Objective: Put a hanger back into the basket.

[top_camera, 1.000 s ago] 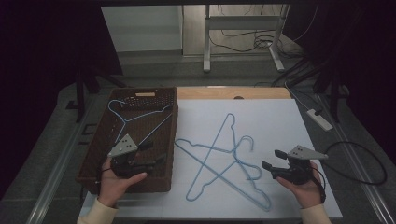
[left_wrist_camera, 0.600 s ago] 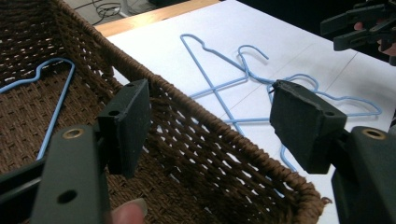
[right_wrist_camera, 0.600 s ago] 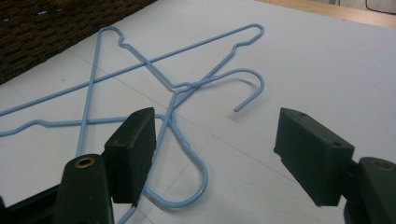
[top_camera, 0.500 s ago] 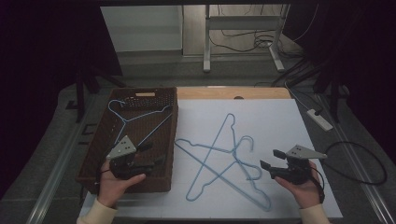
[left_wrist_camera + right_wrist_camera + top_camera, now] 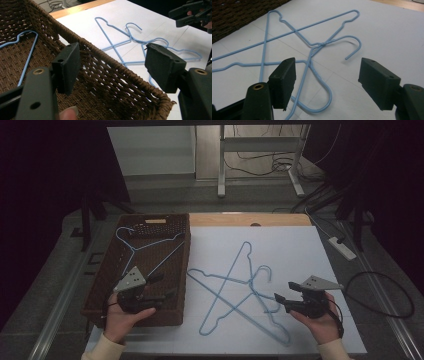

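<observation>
The right claw is hovering with its jaws apart and nothing between them, just beside the hook of the two crossed blue wire hangers lying on the white sheet covering the desk. White sheet is lying bare around them. The left claw, jaws likewise apart and gripping nothing, is hanging over the near corner of the brown wicker basket, where another blue hanger is resting. Dark floor and cables are surrounding the desk.
</observation>
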Motion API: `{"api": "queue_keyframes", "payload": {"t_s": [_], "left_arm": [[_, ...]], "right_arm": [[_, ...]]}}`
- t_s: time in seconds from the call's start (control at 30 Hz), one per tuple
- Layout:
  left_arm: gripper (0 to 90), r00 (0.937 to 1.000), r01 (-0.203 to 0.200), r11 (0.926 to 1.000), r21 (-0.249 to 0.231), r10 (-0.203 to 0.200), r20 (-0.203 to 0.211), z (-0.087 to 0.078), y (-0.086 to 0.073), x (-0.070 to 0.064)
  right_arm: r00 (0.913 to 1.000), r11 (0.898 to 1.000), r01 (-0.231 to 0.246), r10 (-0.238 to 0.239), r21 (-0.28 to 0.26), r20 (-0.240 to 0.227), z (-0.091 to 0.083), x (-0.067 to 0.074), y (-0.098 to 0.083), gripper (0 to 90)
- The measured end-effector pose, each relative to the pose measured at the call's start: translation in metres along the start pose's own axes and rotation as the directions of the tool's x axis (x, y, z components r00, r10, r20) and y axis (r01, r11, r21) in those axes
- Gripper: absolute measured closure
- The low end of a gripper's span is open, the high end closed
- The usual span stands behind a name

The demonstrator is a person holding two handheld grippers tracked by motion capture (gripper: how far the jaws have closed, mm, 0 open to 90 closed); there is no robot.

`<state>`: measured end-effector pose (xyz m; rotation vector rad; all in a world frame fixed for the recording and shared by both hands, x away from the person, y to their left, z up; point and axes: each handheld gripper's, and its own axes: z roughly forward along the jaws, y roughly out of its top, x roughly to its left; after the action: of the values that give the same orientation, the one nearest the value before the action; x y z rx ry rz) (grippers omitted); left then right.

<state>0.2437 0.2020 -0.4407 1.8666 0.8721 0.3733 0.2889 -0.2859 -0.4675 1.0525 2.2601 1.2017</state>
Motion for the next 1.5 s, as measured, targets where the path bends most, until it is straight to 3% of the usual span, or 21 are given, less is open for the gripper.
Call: {"api": "queue_keyframes", "payload": {"t_s": [0.2, 0.4, 0.53, 0.63, 0.83, 0.93, 1.13, 1.23, 1.27, 1.3, 1.33, 1.37, 1.5], "left_arm": [[29.6, 1.0000, 0.001, 1.0000, -0.007, -0.001, 0.004, -0.002, 0.002, -0.002], [29.3, 1.0000, 0.003, 1.0000, 0.000, -0.003, 0.009, -0.001, 0.001, -0.002], [29.2, 0.9999, -0.001, 1.0000, 0.003, 0.001, 0.016, -0.001, 0.001, -0.004], [28.8, 0.9997, -0.005, 1.0000, 0.007, 0.005, 0.022, 0.000, 0.002, -0.005], [28.6, 0.9997, -0.003, 0.9999, 0.014, 0.003, 0.025, 0.001, 0.001, -0.005], [28.6, 0.9997, -0.002, 0.9999, 0.015, 0.002, 0.024, 0.000, 0.001, -0.005], [28.6, 0.9997, 0.003, 0.9999, 0.012, -0.003, 0.023, 0.000, 0.000, -0.004], [28.6, 0.9997, 0.002, 0.9999, 0.013, -0.002, 0.023, 0.001, 0.000, -0.004], [28.6, 0.9997, 0.001, 0.9999, 0.014, -0.002, 0.023, 0.001, 0.000, -0.005], [28.6, 0.9997, 0.001, 0.9999, 0.015, -0.001, 0.024, 0.001, 0.000, -0.005], [28.6, 0.9997, 0.001, 0.9999, 0.015, -0.001, 0.025, 0.002, 0.000, -0.006], [28.6, 0.9997, 0.001, 0.9999, 0.016, -0.001, 0.026, 0.002, 0.000, -0.006], [28.6, 0.9996, 0.000, 0.9999, 0.016, -0.001, 0.027, 0.002, 0.000, -0.006]], "right_arm": [[0.9998, 0.998, -0.001, -0.001, 0.062, 0.019, 0.003, 0.006, 0.015, 31.2], [0.9996, 0.987, 0.017, -0.020, 0.159, 0.019, 0.017, 0.015, 0.032, 31.7], [0.9968, 0.972, 0.073, -0.078, 0.222, 0.016, 0.032, 0.022, 0.043, 31.7], [0.9957, 0.963, 0.085, -0.091, 0.256, 0.014, 0.044, 0.024, 0.048, 32.0], [0.9941, 0.929, 0.101, -0.109, 0.357, 0.002, 0.071, 0.025, 0.052, 35.0], [0.9940, 0.919, 0.101, -0.109, 0.381, -0.001, 0.079, 0.024, 0.051, 36.7], [0.9953, 0.911, 0.094, -0.095, 0.402, -0.019, 0.077, 0.027, 0.048, 42.5], [0.9955, 0.896, 0.094, -0.090, 0.434, -0.029, 0.075, 0.030, 0.045, 46.2], [0.9955, 0.896, 0.094, -0.090, 0.434, -0.029, 0.075, 0.030, 0.045, 46.2], [0.9961, 0.882, 0.087, -0.083, 0.464, -0.030, 0.076, 0.033, 0.041, 48.9], [0.9961, 0.882, 0.087, -0.083, 0.464, -0.030, 0.076, 0.033, 0.041, 48.9], [0.9969, 0.867, 0.077, -0.075, 0.493, -0.024, 0.077, 0.034, 0.037, 50.4], [0.9977, 0.852, 0.059, -0.067, 0.520, -0.004, 0.081, 0.034, 0.033, 51.4]]}}
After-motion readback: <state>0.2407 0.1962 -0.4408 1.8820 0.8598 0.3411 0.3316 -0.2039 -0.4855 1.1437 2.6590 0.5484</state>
